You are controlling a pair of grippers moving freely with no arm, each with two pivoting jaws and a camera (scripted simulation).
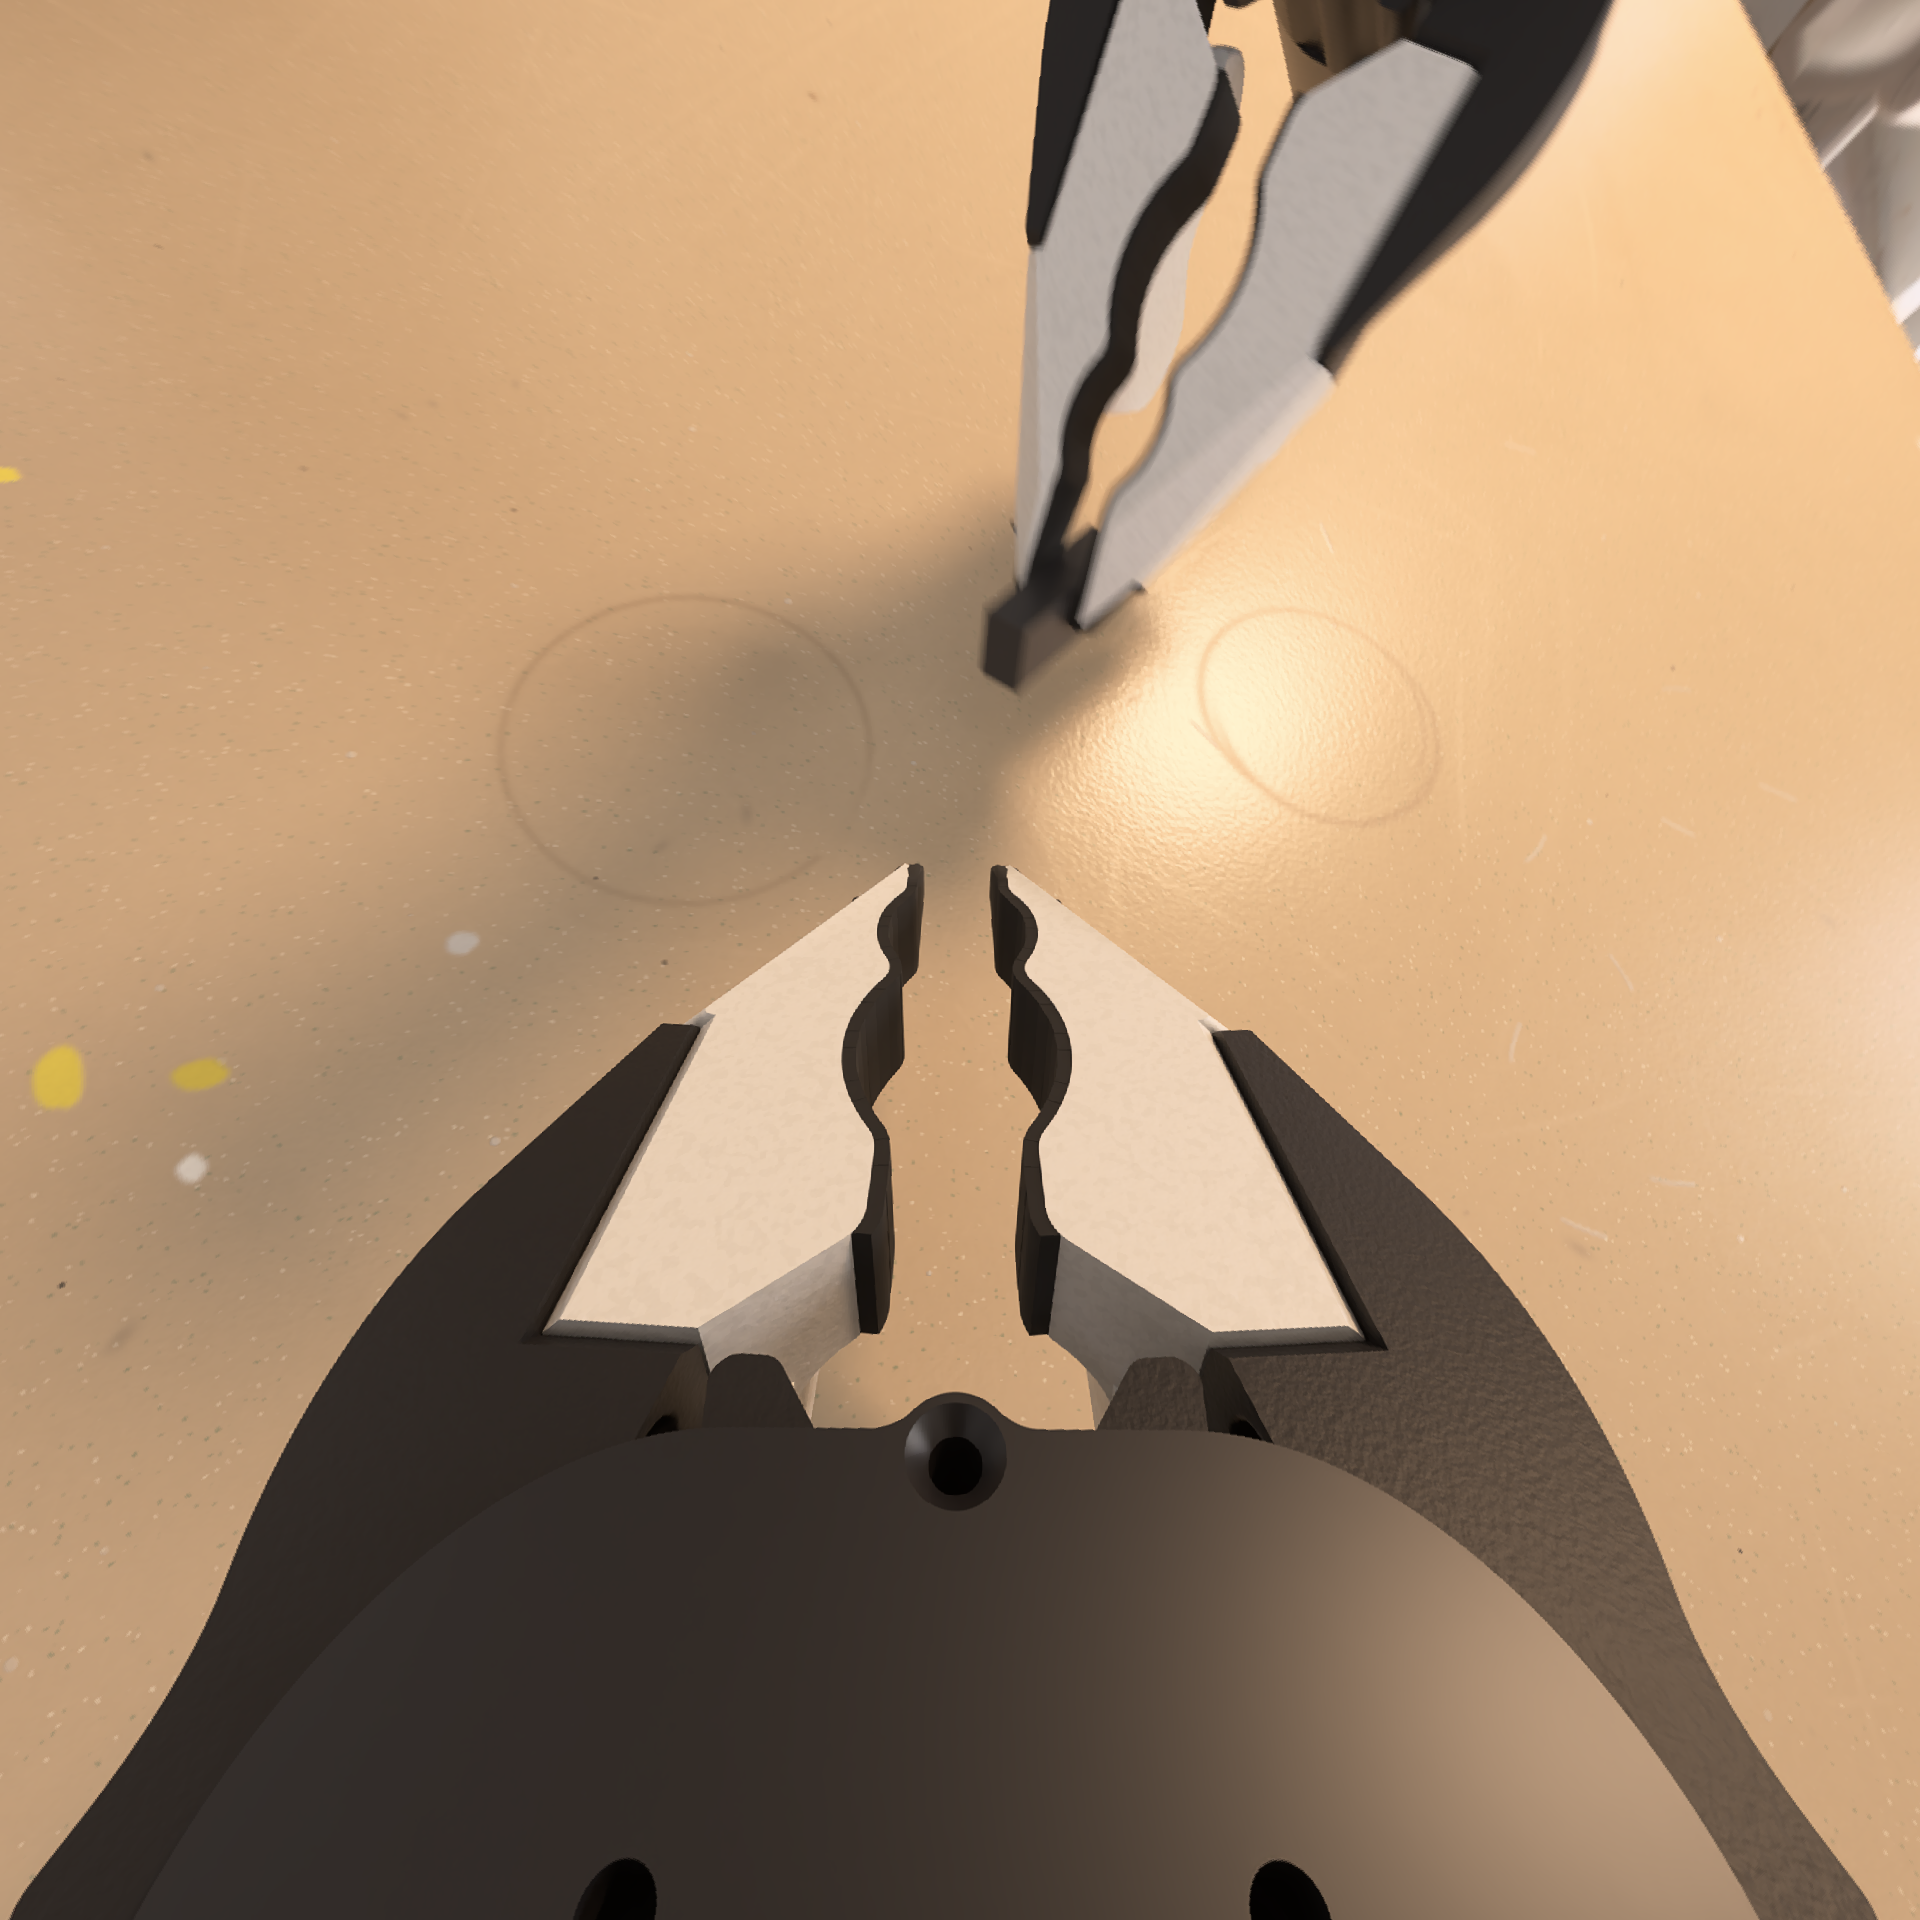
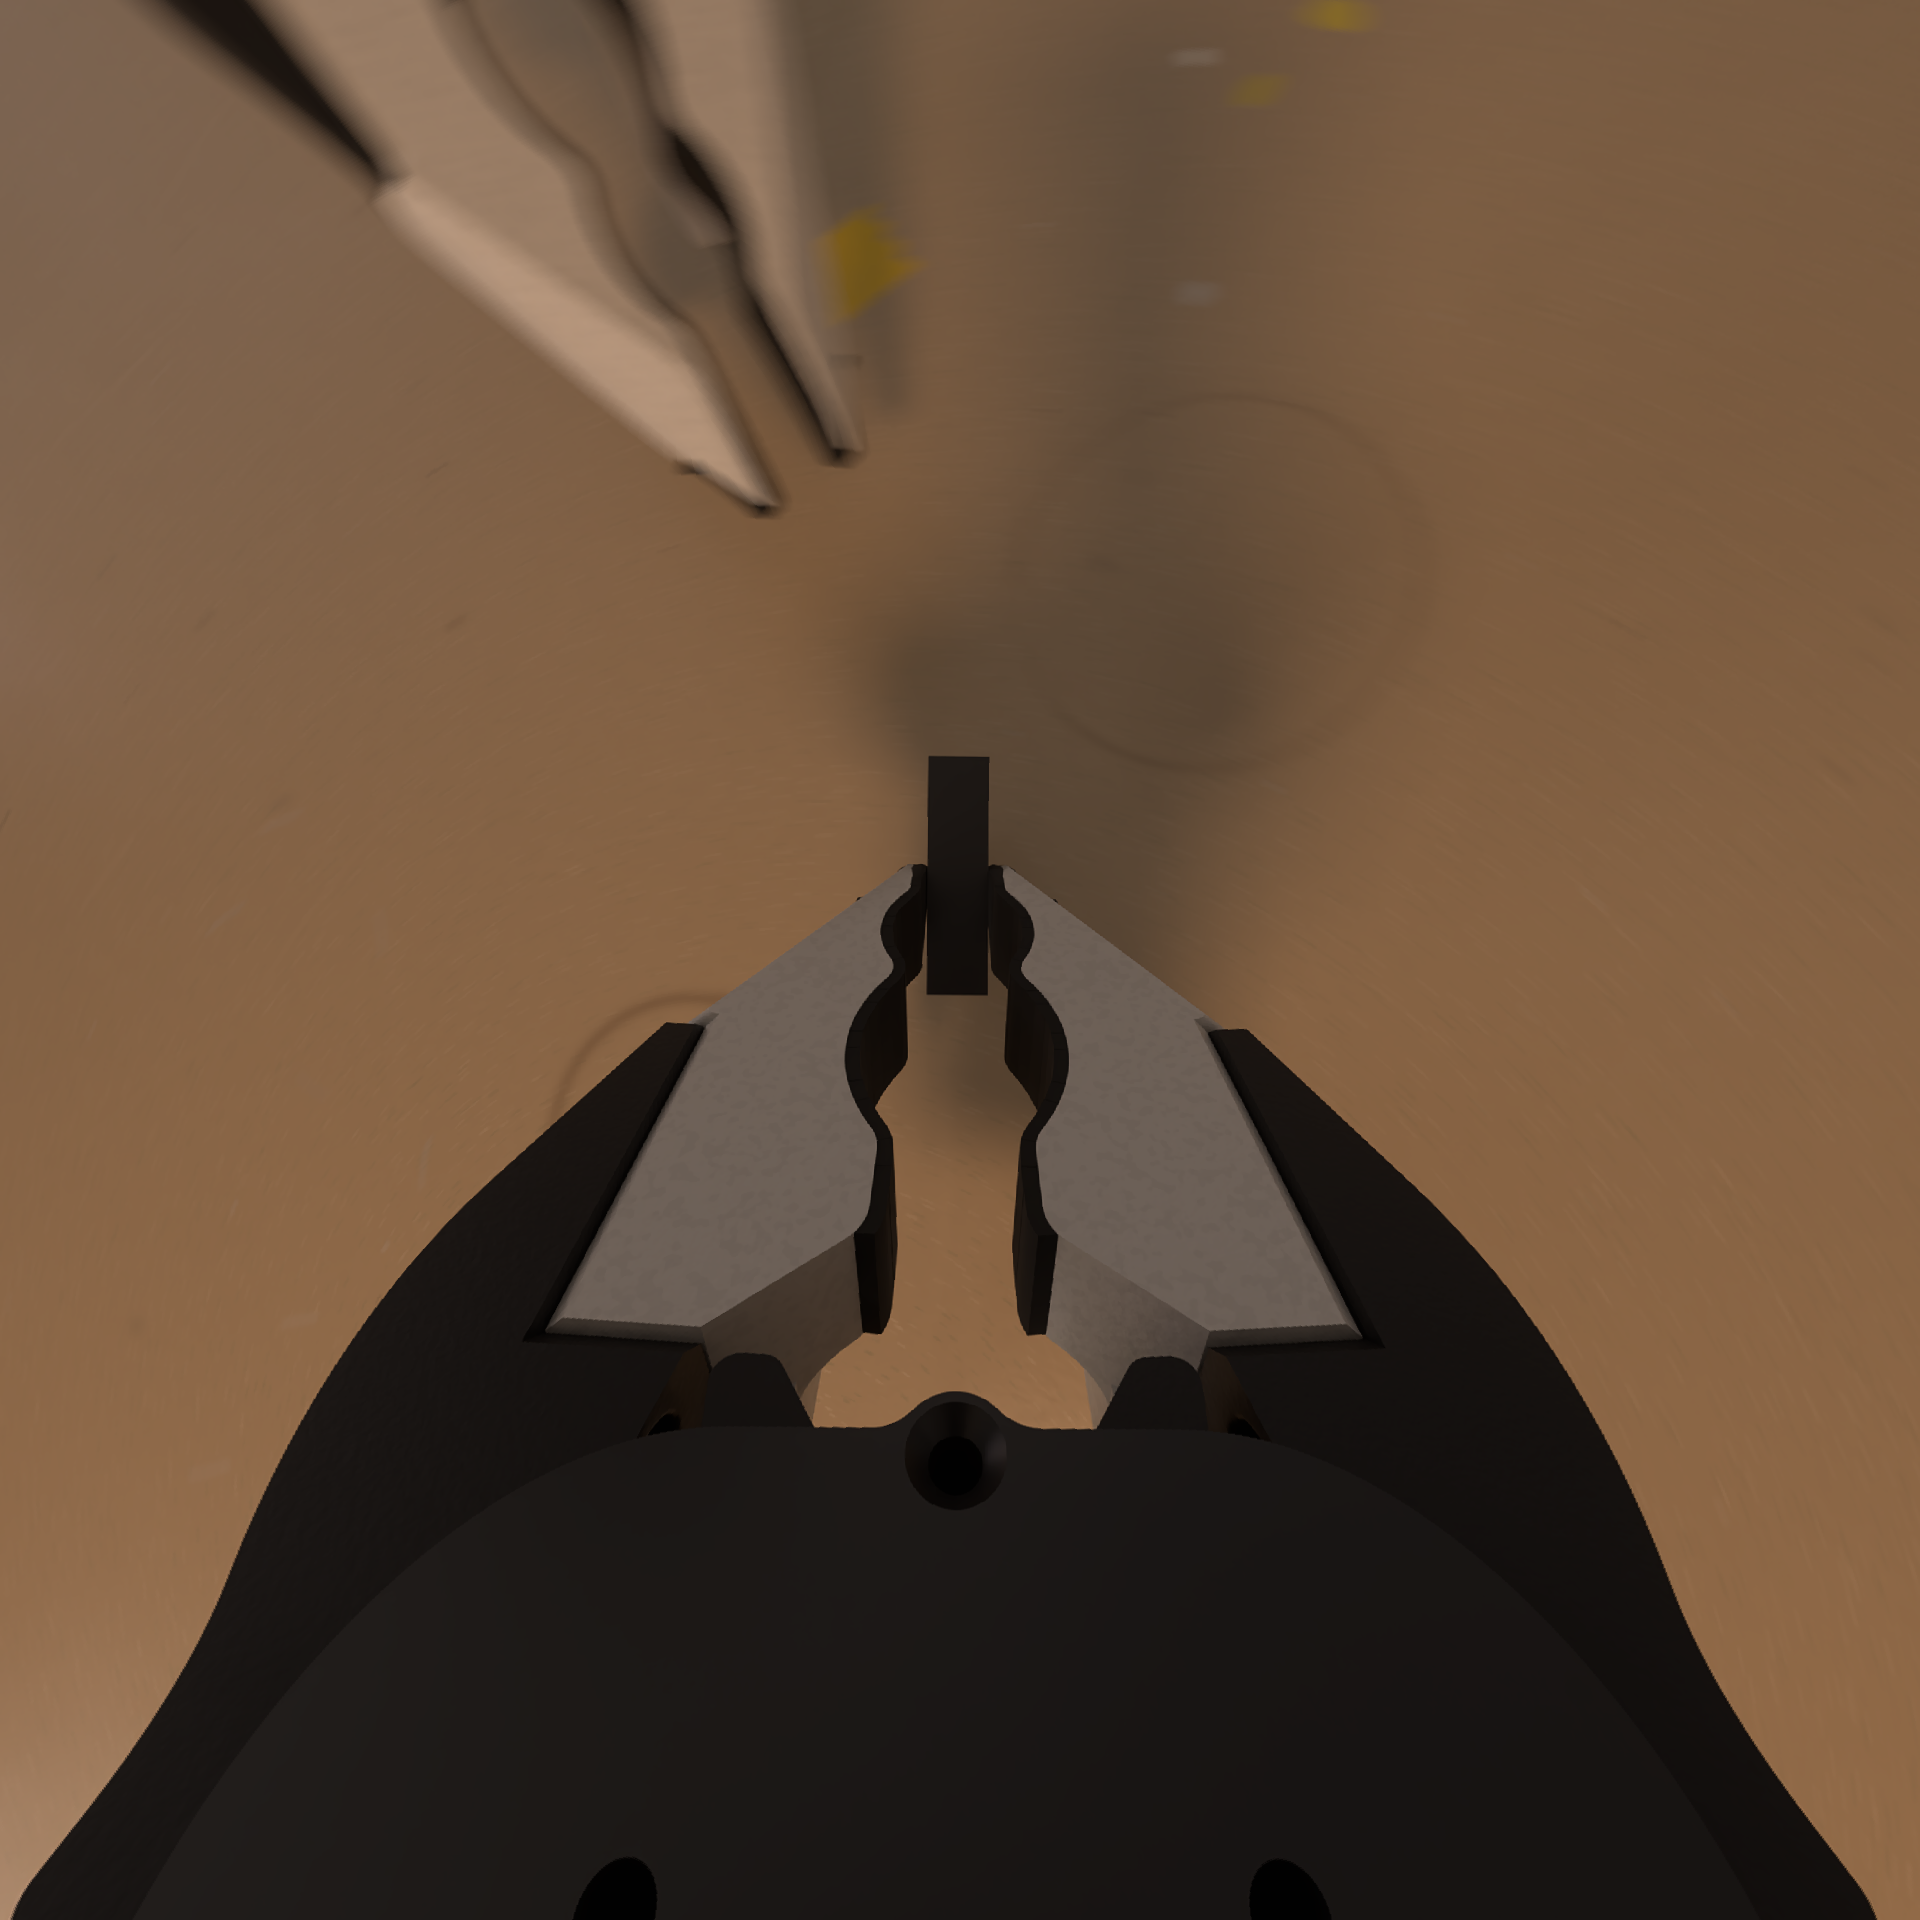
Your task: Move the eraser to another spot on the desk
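The eraser [image 2: 957, 831] is a small dark block. My right gripper [image 2: 957, 878] is shut on it, with its far end sticking out past the fingertips. In the left wrist view the right gripper [image 1: 1058, 608] comes down from the top right with the eraser [image 1: 1023, 646] at its tips, at or just above the tan desk [image 1: 416, 416]; I cannot tell if it touches. My left gripper [image 1: 956, 873] hovers over the desk short of the eraser, empty, its jaws nearly closed with a narrow gap. It also shows in the right wrist view [image 2: 805, 478] at the upper left.
Two faint ring marks lie on the desk, one left [image 1: 686, 748] and one right [image 1: 1317, 717] of the eraser. Yellow [image 1: 58, 1075] and white [image 1: 192, 1168] paint spots dot the left side. The desk's edge [image 1: 1829, 156] runs across the top right corner.
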